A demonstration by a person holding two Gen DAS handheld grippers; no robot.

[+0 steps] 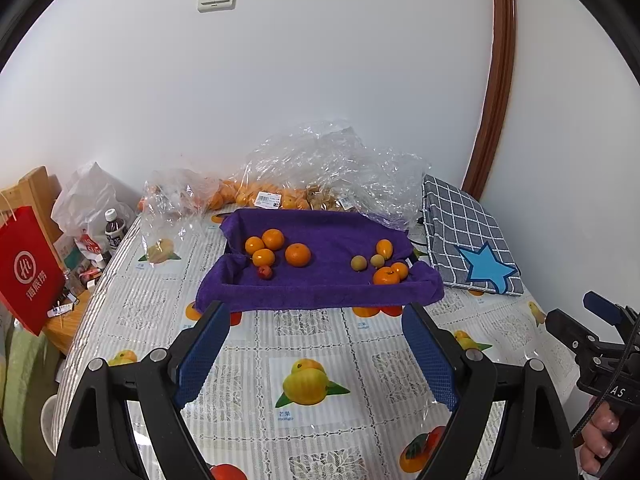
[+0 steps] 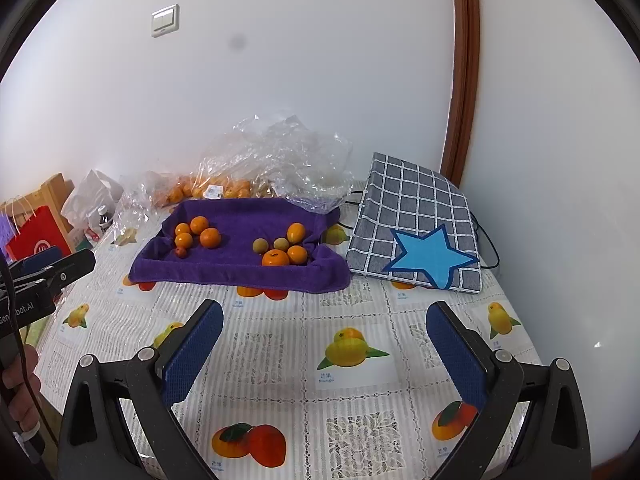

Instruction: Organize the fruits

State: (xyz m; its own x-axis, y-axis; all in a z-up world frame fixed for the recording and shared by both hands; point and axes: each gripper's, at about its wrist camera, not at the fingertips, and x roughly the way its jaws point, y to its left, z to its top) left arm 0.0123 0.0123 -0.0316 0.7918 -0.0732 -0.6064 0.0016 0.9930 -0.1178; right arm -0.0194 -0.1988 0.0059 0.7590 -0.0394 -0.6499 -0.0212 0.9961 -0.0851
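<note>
**Fruit lies in two clusters on the towel**

Both the left gripper (image 1: 316, 356) and the right gripper (image 2: 324, 354) hover over the tablecloth just before the purple towel (image 1: 320, 288), fingers wide, holding nothing. Toward the towel's left end sit four oranges (image 1: 273, 239) and a small red fruit (image 1: 264, 272); toward its right, mixed orange and greenish fruit (image 1: 359, 263). This fits sorting under way or finished. Any pick should close gently around one fruit.

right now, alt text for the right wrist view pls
Open right gripper hovers over a fruit-print tablecloth, facing a purple towel-lined tray holding two clusters of small fruit, mostly orange. A checked cloth with a blue star lies to its right, plastic bags behind.
</note>
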